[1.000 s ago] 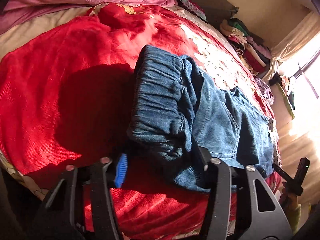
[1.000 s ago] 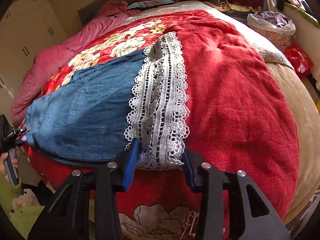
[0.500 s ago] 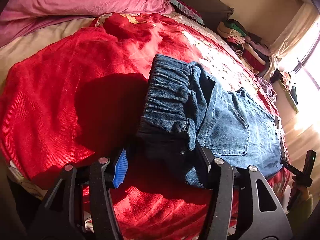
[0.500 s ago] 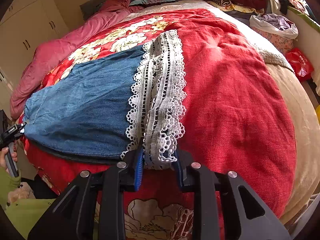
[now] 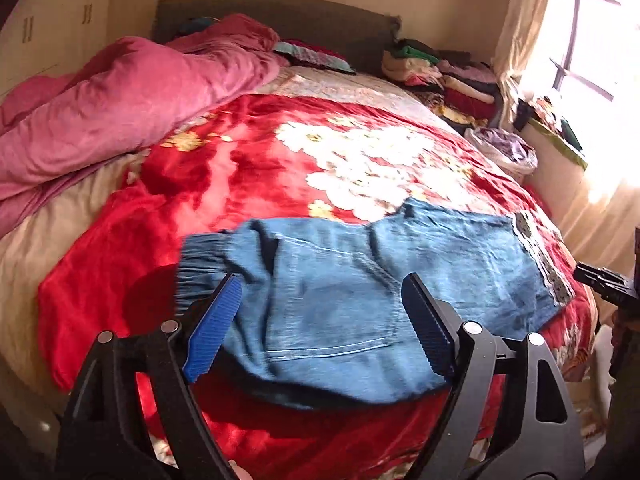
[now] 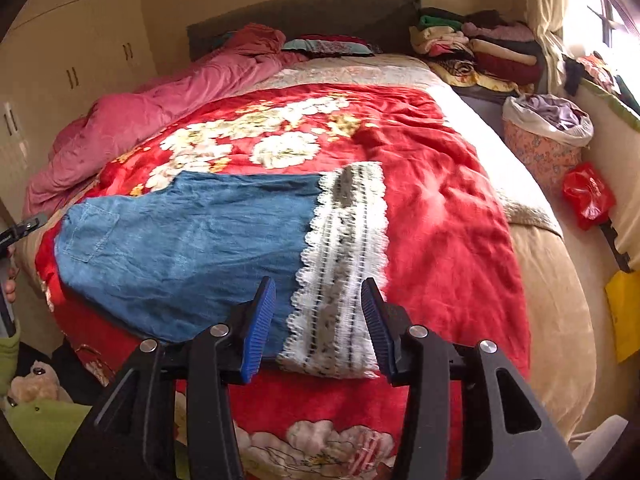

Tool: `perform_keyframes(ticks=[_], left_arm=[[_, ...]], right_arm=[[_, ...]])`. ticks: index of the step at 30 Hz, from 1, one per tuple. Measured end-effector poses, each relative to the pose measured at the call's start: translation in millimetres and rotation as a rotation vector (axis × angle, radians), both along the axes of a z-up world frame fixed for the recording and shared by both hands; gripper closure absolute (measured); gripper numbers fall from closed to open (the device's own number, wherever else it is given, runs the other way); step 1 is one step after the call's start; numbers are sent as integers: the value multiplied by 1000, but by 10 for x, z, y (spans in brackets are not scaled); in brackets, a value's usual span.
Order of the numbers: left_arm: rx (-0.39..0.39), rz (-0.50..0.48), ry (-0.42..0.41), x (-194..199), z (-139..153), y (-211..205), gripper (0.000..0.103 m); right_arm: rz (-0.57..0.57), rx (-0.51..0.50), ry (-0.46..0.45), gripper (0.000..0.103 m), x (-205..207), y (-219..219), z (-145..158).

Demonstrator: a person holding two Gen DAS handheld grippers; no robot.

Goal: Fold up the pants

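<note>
Both grippers over near edge of red blanket [image 6: 448, 208]. Left gripper [image 5: 320, 320] jaws opening, nothing pinched, above pants [image 5: 360, 288] waistband. Right gripper [image 6: 318, 320] opening too, lace hem [image 6: 344, 264] released beneath. Pants lie flat lengthwise along that edge, likely squared for next fold. Pink duvet [image 5: 120, 104] beyond.

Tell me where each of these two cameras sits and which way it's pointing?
Left wrist: on the left gripper, jaws opening, looking down over the waistband end of the jeans; the right gripper peeks in at right.
Right wrist: on the right gripper, jaws opening, over the lace hem; a hand and green sleeve show at left.
Shared: jeans, red blanket, pink duvet.
</note>
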State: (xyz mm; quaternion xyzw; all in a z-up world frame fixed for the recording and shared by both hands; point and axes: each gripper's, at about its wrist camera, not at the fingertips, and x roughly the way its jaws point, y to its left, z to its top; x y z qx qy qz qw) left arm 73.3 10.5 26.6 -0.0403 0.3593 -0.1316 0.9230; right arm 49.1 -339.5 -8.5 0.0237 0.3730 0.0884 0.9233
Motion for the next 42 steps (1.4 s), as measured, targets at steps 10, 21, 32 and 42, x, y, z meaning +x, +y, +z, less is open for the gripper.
perform_keyframes(ticks=[10,21,32,42], left_arm=[[178,-185,146,367,-762,-953,26],[160,-324,48,527,-91,-1498,23],[233,-598,61,1243,-136,-2758,19],[290,-734,126,1769,-610,-3421,25]], right_arm=[[24,26,155,60,187,216,-581],[-111,100,16,60,-141,-312,-157],[-149,199,92,60,1,-499,-532],[-127,260,113,50,132,-437,-677]])
